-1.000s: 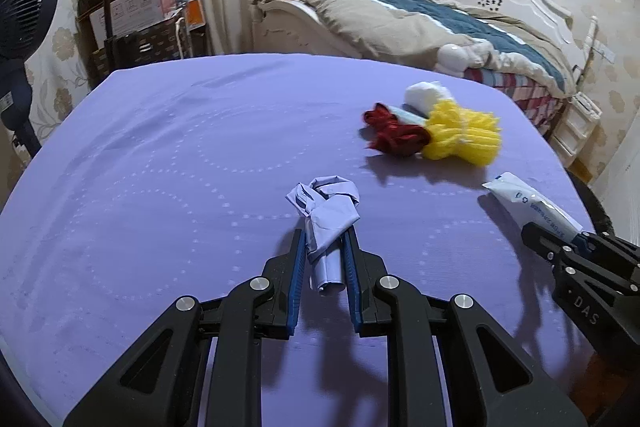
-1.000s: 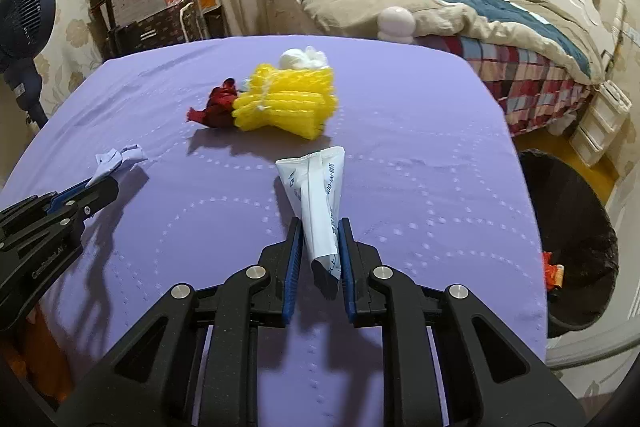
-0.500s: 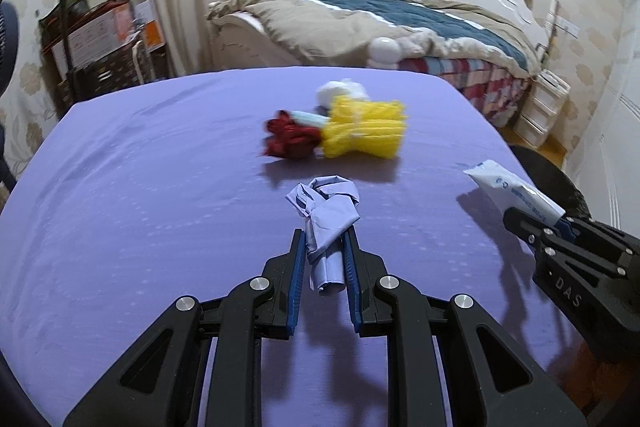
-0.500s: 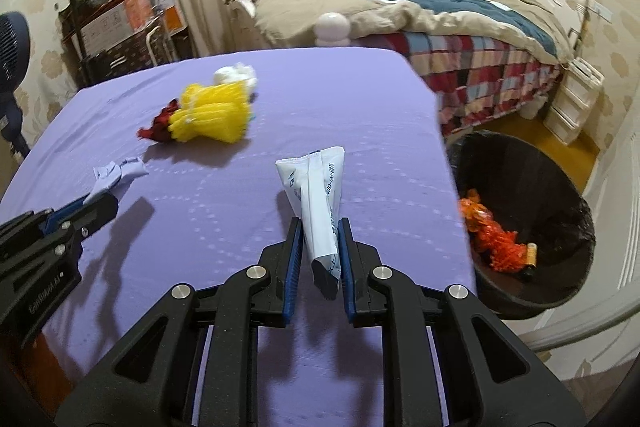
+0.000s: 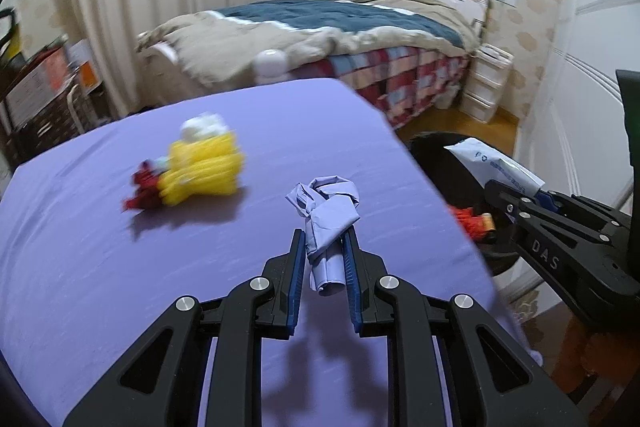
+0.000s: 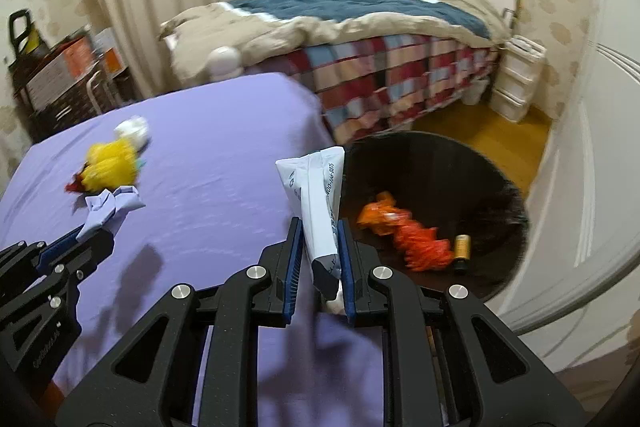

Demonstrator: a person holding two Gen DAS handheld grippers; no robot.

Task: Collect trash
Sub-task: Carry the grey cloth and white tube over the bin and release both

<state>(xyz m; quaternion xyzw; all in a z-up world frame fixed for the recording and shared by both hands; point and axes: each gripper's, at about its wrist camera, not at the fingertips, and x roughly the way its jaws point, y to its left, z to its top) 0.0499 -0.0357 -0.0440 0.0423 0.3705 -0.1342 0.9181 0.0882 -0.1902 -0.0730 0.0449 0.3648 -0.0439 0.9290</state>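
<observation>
My left gripper (image 5: pixel 322 247) is shut on a crumpled pale-purple paper wad (image 5: pixel 327 205) and holds it above the purple table (image 5: pixel 100 267) near its right edge. My right gripper (image 6: pixel 318 239) is shut on a flattened white tube (image 6: pixel 316 195), held over the table's right edge beside the black trash bin (image 6: pixel 432 155). The bin holds orange netting (image 6: pixel 416 239) and a small can (image 6: pixel 462 251). The tube (image 5: pixel 496 165) and the bin (image 5: pixel 436 155) also show in the left wrist view. The wad (image 6: pixel 112 205) shows in the right wrist view.
Yellow netting (image 5: pixel 204 169), a red scrap (image 5: pixel 142 189) and a white wad (image 5: pixel 202 125) lie together on the table's far left. A bed (image 6: pixel 360 27) stands behind the table. White drawers (image 6: pixel 518 83) stand by the wall.
Both grippers have swung right with their loads. The bin has come into full view beside the tube, and the yellow pile has slid to the left of both views.
</observation>
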